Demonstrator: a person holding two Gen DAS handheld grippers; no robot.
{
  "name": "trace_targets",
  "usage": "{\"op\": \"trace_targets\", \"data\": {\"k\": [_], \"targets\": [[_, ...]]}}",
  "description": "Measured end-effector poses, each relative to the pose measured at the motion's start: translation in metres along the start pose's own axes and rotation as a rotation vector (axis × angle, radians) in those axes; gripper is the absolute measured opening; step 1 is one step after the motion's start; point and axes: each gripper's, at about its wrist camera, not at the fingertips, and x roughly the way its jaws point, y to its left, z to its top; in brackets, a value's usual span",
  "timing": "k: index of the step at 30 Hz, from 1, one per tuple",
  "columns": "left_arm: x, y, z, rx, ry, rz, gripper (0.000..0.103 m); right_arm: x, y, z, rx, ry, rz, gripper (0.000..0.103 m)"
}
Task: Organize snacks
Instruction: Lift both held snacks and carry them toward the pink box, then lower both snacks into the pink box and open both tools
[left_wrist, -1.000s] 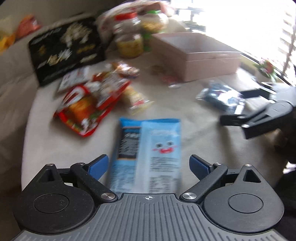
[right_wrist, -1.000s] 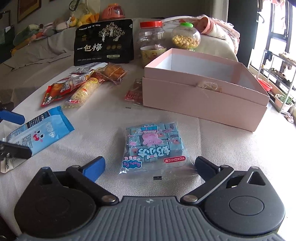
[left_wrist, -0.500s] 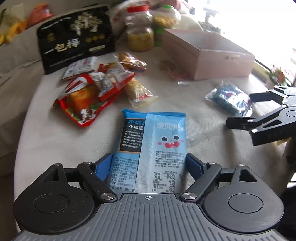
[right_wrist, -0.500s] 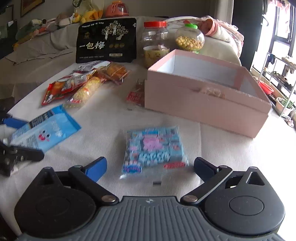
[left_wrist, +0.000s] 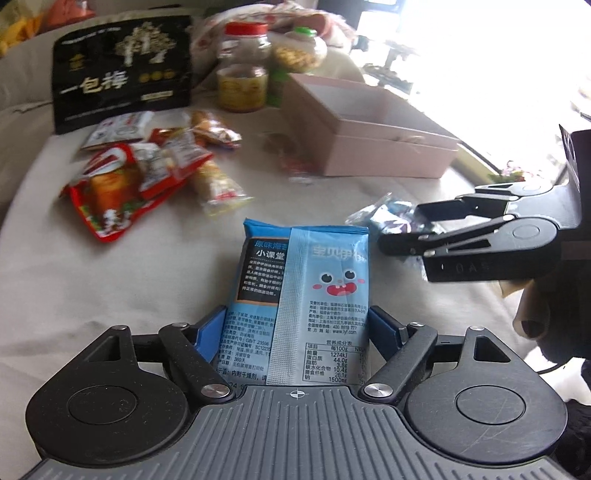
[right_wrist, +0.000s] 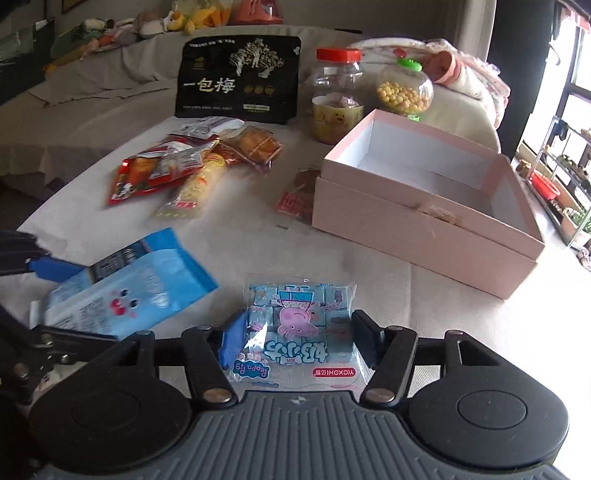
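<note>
A light-blue snack packet (left_wrist: 299, 280) with a cartoon face lies lengthwise between the fingers of my left gripper (left_wrist: 297, 328). Its jaws are closing and both blue pads (left_wrist: 208, 332) touch the packet's long edges. From the right wrist view the same packet (right_wrist: 129, 284) sits at the left. My right gripper (right_wrist: 299, 339) is closing on a clear Peppa Pig candy bag (right_wrist: 295, 325), and its pads squeeze the crinkled bag. Seen from the left wrist, the right gripper (left_wrist: 406, 229) holds that bag (left_wrist: 384, 214) just off the cloth. An open pink box (right_wrist: 424, 221) stands ahead on the right.
Red snack packets (right_wrist: 159, 170) and a yellow one (right_wrist: 195, 188) lie in a heap at the left. A small red packet (right_wrist: 295, 195) rests against the box. Behind stand a black bag (right_wrist: 236, 74), a red-lidded jar (right_wrist: 338, 96) and a green-lidded jar (right_wrist: 404, 92).
Both grippers moved forward over their packets. The right jaws narrowed onto the candy bag and lifted it. The left jaws drew in to the blue packet's edges.
</note>
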Motion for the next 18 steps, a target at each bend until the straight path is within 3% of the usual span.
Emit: {"op": "trace_targets", "data": {"k": [6, 9, 14, 18], "targets": [[-0.009, -0.026, 0.006, 0.056, -0.033, -0.042, 0.086, -0.036, -0.011, -0.008, 0.009, -0.051, -0.011, 0.061], [-0.018, -0.033, 0.016, 0.051, -0.086, -0.069, 0.086, -0.054, -0.022, -0.001, 0.026, -0.089, -0.023, 0.061], [-0.028, -0.023, 0.06, -0.1, -0.25, -0.171, 0.086, -0.095, -0.054, 0.03, 0.04, -0.226, -0.091, 0.062], [0.0, -0.022, 0.117, -0.173, -0.333, -0.19, 0.086, -0.106, -0.096, 0.071, 0.091, -0.303, -0.125, 0.062]]}}
